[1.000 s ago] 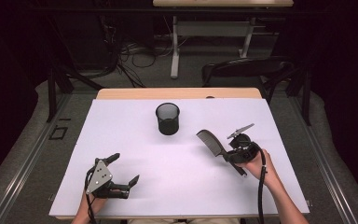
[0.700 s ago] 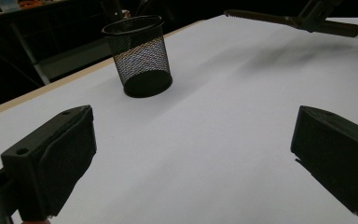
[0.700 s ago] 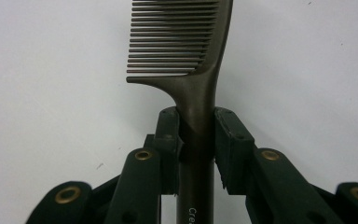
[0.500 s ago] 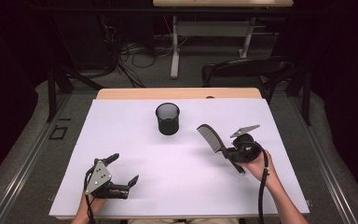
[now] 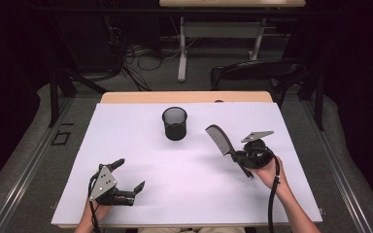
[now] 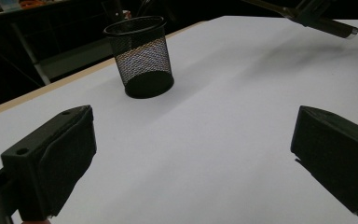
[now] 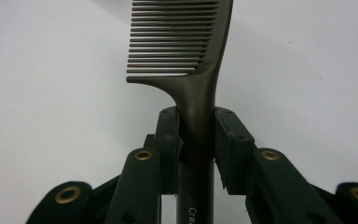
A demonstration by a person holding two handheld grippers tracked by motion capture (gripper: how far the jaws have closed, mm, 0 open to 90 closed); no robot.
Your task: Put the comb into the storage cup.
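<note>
Right gripper view shows me the right gripper [image 7: 198, 135] clamped on the handle of the dark comb [image 7: 186, 46], teeth end forward, lifted above the white table [image 5: 141, 145] to the right of the mesh cup [image 5: 175, 124]. I worry the long comb could pivot in this narrow grip and knock the cup over. Compared with a second ago the comb points slightly steeper; the left gripper [image 5: 126, 182] rests wide open.

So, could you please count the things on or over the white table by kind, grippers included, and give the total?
Mesh cup: 1
Comb: 1, clamped in the right gripper
Grippers: 2, the left gripper open and holding nothing
Total: 4
</note>
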